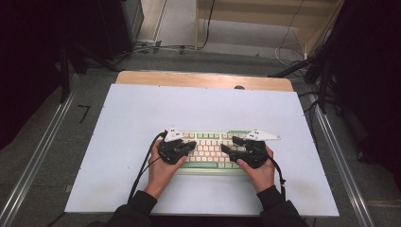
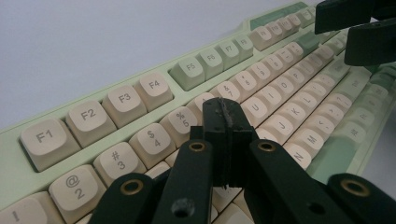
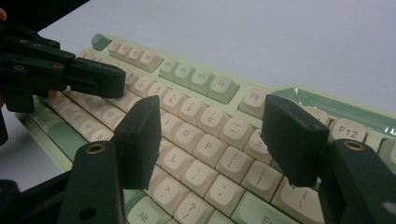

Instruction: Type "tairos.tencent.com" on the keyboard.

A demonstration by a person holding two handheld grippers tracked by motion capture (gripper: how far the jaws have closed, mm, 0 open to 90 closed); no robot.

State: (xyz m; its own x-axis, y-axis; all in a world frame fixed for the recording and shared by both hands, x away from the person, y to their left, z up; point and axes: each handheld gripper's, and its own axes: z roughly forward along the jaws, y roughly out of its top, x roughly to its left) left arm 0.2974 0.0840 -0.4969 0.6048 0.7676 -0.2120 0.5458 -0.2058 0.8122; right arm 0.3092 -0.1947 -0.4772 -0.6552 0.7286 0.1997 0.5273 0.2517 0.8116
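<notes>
High view: both hands rest palm-down at the keyboard (image 1: 210,151) on the white surface (image 1: 132,118). Left gripper (image 2: 225,122) pressed together over its left keys; right gripper (image 3: 215,130) spread, empty, over its right keys.

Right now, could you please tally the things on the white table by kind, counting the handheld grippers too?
Keyboard: 1, pale green with cream keys
Left gripper: 1, fingers shut together over the keys
Right gripper: 1, fingers open over the keys
Total: 3 things on the white table
</notes>
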